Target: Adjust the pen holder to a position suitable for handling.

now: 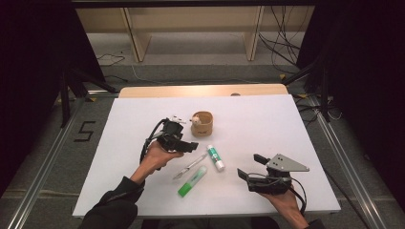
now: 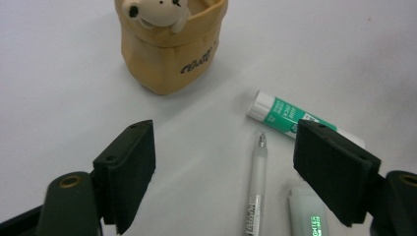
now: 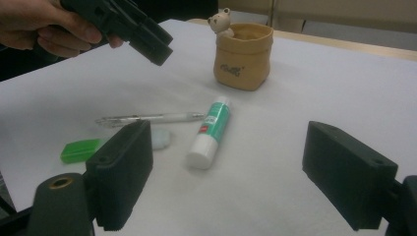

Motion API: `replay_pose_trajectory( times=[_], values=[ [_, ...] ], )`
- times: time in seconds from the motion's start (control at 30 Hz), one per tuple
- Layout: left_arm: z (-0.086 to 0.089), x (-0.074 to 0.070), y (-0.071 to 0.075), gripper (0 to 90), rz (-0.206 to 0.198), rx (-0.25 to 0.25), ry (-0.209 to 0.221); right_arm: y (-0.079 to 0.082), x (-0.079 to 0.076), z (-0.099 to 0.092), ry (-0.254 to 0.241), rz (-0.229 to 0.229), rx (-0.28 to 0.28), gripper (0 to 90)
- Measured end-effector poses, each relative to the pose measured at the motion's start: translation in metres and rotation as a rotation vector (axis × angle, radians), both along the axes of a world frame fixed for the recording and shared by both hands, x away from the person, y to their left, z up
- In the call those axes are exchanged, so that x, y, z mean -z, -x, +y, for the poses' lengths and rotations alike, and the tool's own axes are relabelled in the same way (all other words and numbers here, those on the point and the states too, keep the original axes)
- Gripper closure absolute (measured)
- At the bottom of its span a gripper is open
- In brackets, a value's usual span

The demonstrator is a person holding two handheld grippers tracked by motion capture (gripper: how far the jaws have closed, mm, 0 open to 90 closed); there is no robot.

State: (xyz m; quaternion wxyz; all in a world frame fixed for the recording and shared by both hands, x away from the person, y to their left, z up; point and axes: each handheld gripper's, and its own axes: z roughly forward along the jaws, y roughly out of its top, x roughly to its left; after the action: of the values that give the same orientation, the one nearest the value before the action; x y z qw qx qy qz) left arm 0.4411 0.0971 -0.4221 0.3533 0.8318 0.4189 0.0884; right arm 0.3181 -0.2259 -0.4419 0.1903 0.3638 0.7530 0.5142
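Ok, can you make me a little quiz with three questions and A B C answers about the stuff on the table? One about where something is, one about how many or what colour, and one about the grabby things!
1. Where is the toy bear?
A. In the tan pouch
B. On the floor
C. Under the pen

2. What colour is the cap of the highlighter?
A. Red
B. Green
C. Blue

3. How do the jaws of the left gripper stand?
A. Shut on the pen
B. Shut on the glue stick
C. Open, holding nothing

Answers:
1. A, the bear peeks over the pouch's rim.
2. B, the right gripper view shows a bright green cap.
3. C, the left gripper view shows both jaws wide apart above the table, with the pen lying free below.
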Motion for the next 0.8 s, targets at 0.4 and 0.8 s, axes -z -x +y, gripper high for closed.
replay_pose_trajectory(
  times=[0.4, 0.8],
  values=[
    [0.009, -0.003, 0.025, 20.6, -0.032, 0.017, 0.044, -0.003, 0.0, 0.0, 0.003, 0.038, 0.011, 20.1],
    [0.034, -0.006, 0.049, 17.7, -0.093, -0.005, 0.147, -0.018, -0.01, 0.005, 0.012, 0.118, 0.006, 20.4]
  ],
)
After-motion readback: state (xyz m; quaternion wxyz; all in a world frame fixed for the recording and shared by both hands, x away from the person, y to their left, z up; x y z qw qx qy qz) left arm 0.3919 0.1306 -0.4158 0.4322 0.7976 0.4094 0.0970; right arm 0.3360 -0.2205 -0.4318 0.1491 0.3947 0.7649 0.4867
